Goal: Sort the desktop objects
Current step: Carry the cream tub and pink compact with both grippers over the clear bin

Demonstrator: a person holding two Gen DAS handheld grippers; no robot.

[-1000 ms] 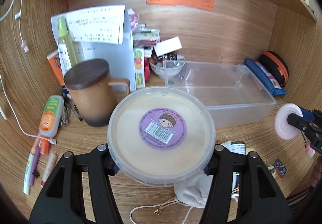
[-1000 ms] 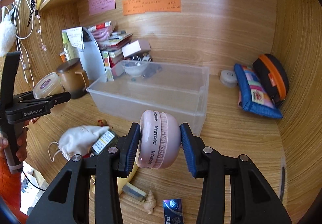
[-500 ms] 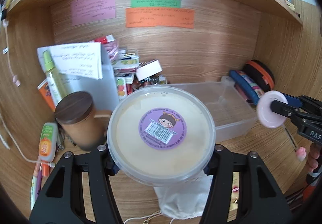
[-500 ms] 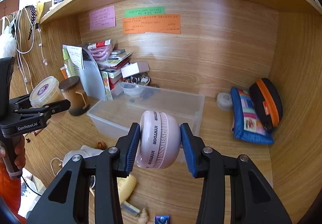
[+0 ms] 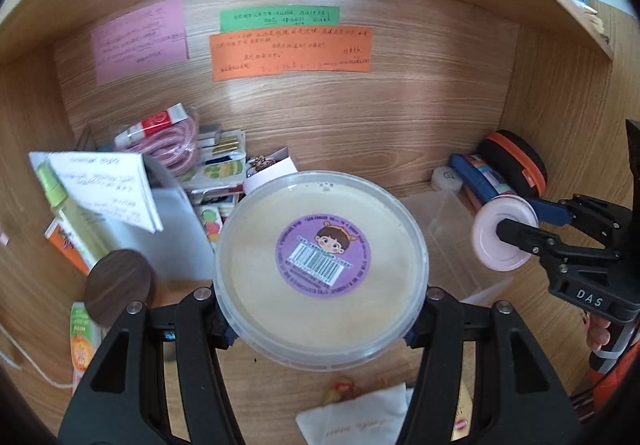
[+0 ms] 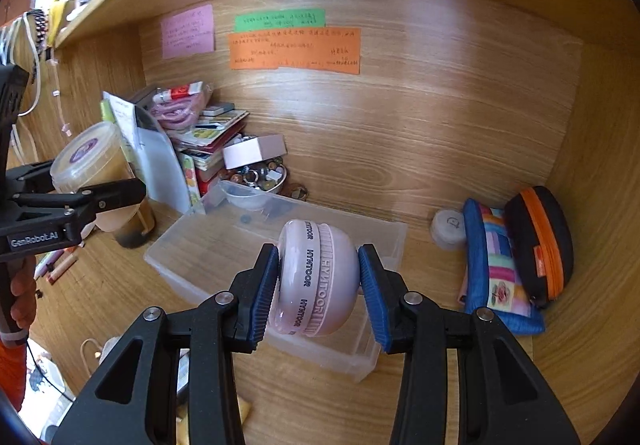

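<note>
Tub [image 5: 320, 269] clamped between left jaws; pink case [image 6: 318, 279] between right jaws.

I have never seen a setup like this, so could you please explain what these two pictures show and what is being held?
There is no robot here: a person holds a two-finger tool in each hand, and a fisheye camera on each looks along its fingers. The left view shows the left tool clamped on a round lidded tub with a purple sticker. The right view shows the right tool clamped on a pink round case. Beyond them, on a wooden desk, sit a clear plastic bin, colourful pouches and a stack of books.
</note>
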